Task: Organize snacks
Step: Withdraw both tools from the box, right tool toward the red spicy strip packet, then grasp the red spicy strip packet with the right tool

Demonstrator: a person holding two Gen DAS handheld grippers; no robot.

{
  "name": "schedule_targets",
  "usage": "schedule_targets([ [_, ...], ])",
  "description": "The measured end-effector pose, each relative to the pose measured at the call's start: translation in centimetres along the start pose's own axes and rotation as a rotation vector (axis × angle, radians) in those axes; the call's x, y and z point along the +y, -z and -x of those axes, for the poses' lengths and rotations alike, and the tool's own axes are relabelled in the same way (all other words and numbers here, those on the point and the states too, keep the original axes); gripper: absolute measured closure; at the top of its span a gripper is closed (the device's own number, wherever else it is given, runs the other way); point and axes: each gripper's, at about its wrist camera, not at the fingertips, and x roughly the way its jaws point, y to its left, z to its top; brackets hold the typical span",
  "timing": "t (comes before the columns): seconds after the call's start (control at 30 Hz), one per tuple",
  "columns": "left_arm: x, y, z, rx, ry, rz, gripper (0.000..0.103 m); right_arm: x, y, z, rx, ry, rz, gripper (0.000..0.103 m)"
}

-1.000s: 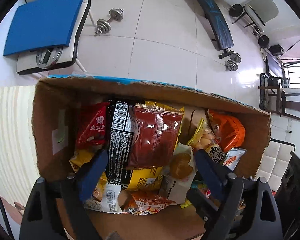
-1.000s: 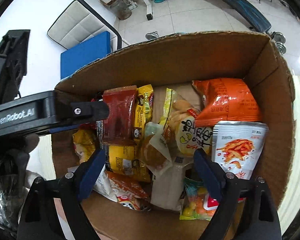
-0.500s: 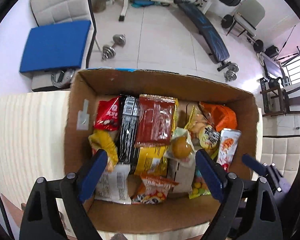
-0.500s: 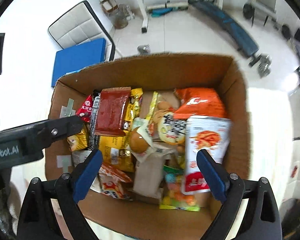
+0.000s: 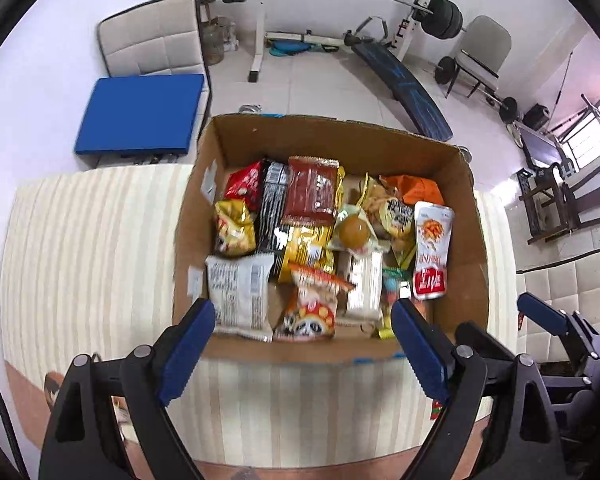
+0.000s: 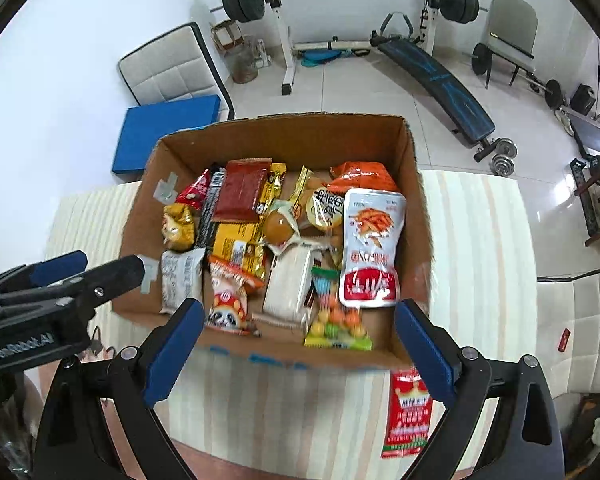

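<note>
Your worktop (image 5: 92, 248) wears a cream striped cloth; around it you see white floor tiles, one barbell rack (image 6: 284, 20), one blue sit-up bench (image 6: 440, 76) and one blue pad (image 5: 140, 114). One cardboard box (image 6: 418, 216) of snacks sits mid-worktop; one red packet (image 6: 408, 416) lies outside it. Your left gripper (image 5: 300, 344) and right gripper (image 6: 296, 344) both gape wide, holding nothing; the right jaws have just been opening.

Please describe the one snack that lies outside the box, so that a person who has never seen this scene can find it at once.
Find the cardboard box on the striped table. Just off its near right corner a flat red packet lies on the table. It is the only snack outside the box, red with a green strip at its lower edge.
</note>
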Motion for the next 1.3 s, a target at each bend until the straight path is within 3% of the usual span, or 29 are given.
schedule_targets([
  [0.17,-0.8,2.5,1.9,-0.040,0.013,0.006,0.013,-1.5,3.1,1.9,0.000,-0.030,-0.050,0.005],
  [0.33,-2.4,5.0,1.7,-0.080,-0.045,-0.044,0.013,-7.2,7.6,0.1,0.083,0.004,-0.177,0.005],
  [0.53,-4.2,7.8,-1.8,-0.006,-0.050,-0.071,0.013,-13.6,12.7,-6.4,0.261,0.070,-0.286,0.007],
  [0.8,-5.9,9.7,-6.4,0.081,-0.063,-0.099,0.013,-14.8,15.0,-13.0,0.375,0.139,-0.245,0.011],
  [0.9,-6.2,9.7,-7.1,0.092,-0.061,-0.098,0.013,-14.5,15.5,-14.5,0.406,0.180,-0.205,0.030],
  [1.03,-6.3,9.4,-7.2,0.082,-0.064,-0.097,0.013,-13.5,15.8,-14.4,0.372,0.216,-0.157,0.043],
  [1.3,-6.1,9.0,-7.0,0.068,-0.071,-0.090,0.013,-12.1,17.4,-13.4,0.336,0.218,-0.113,0.055],
])
